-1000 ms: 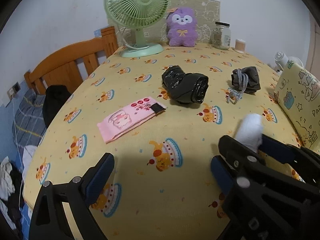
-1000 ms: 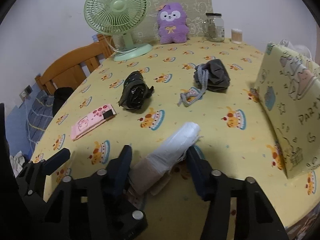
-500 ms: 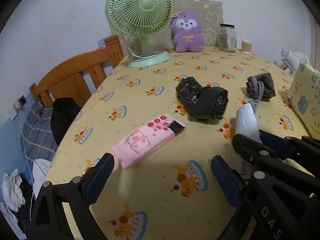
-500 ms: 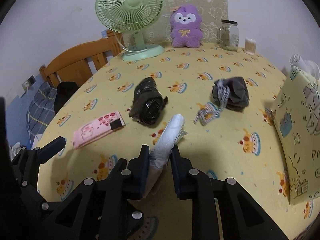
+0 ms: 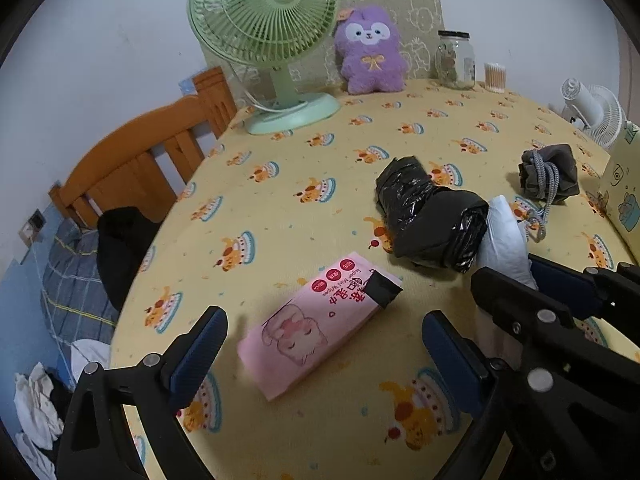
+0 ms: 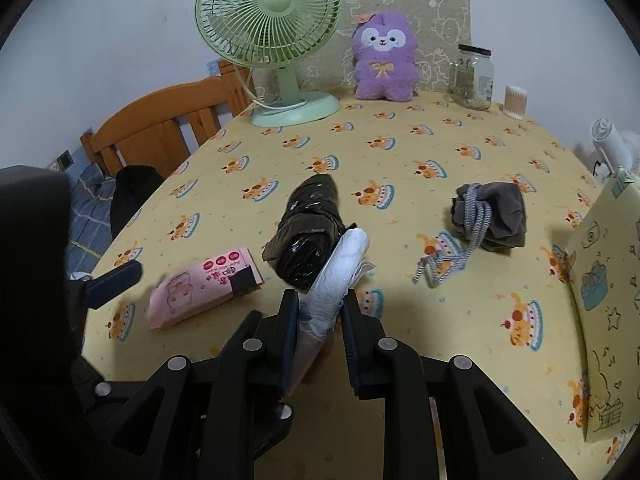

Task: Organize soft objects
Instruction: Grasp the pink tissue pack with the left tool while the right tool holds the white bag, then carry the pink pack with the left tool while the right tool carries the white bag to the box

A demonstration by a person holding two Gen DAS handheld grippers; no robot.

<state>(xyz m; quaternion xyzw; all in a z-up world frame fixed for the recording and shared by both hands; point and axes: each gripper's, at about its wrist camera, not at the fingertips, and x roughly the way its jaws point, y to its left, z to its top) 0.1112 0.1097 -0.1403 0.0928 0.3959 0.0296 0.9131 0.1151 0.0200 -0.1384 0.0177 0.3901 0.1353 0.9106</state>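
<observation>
My right gripper (image 6: 319, 307) is shut on a rolled white plastic bag (image 6: 340, 268), held just above the yellow tablecloth; the bag's tip touches a black bag roll (image 6: 306, 232). The white bag also shows in the left wrist view (image 5: 502, 236), next to the black roll (image 5: 432, 220). My left gripper (image 5: 320, 344) is open, its fingers either side of a pink wipes pack (image 5: 320, 320), which also shows in the right wrist view (image 6: 204, 284). A grey drawstring pouch (image 6: 490, 216) lies to the right. A purple plush (image 6: 384, 64) sits at the back.
A green fan (image 6: 276, 44), a glass jar (image 6: 474, 76) and a cotton swab tub (image 6: 515, 102) stand along the back edge. A yellow gift bag (image 6: 608, 300) stands at the right. A wooden chair (image 6: 160, 136) is beyond the left table edge.
My right gripper has closed on the white bag, lifted it and carried it forward to the black roll. My left gripper has moved in over the pink wipes pack.
</observation>
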